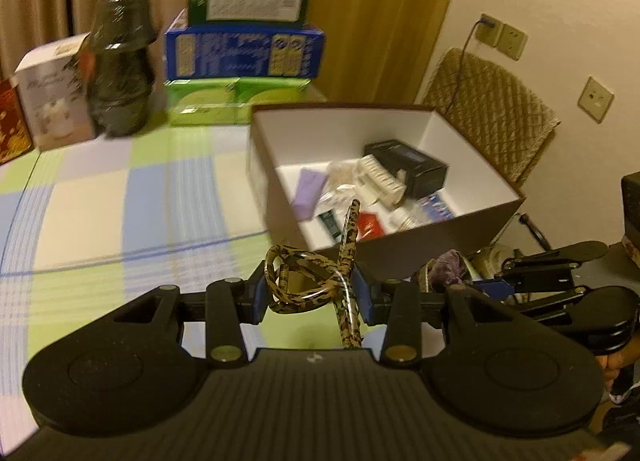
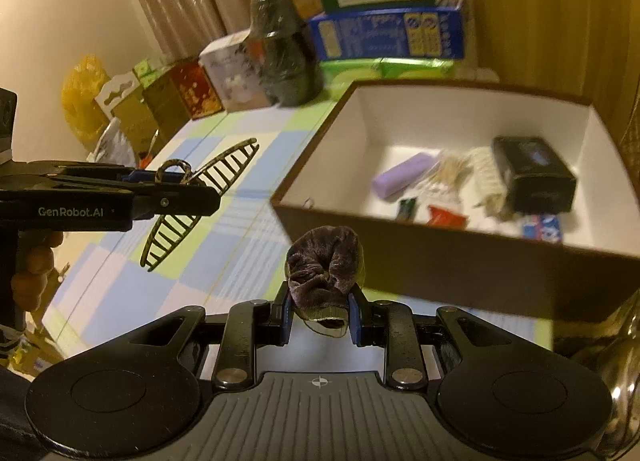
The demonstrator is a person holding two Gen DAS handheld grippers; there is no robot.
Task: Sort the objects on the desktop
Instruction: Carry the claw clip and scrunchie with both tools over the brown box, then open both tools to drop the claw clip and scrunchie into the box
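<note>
My left gripper is shut on a leopard-patterned hair claw clip and holds it above the checkered tablecloth. Seen from the right wrist, the clip hangs spread open from the left gripper. Between the blue pads of my right gripper sits a dark purple velvet scrunchie; it is shut on it. The right gripper and scrunchie lie just right of the left one. Ahead stands a brown box with a white inside, holding several small items.
Inside the box lie a black case and a purple tube. Stacked cartons, a dark wrapped jar and a white carton line the table's far edge. A quilted chair stands behind the box.
</note>
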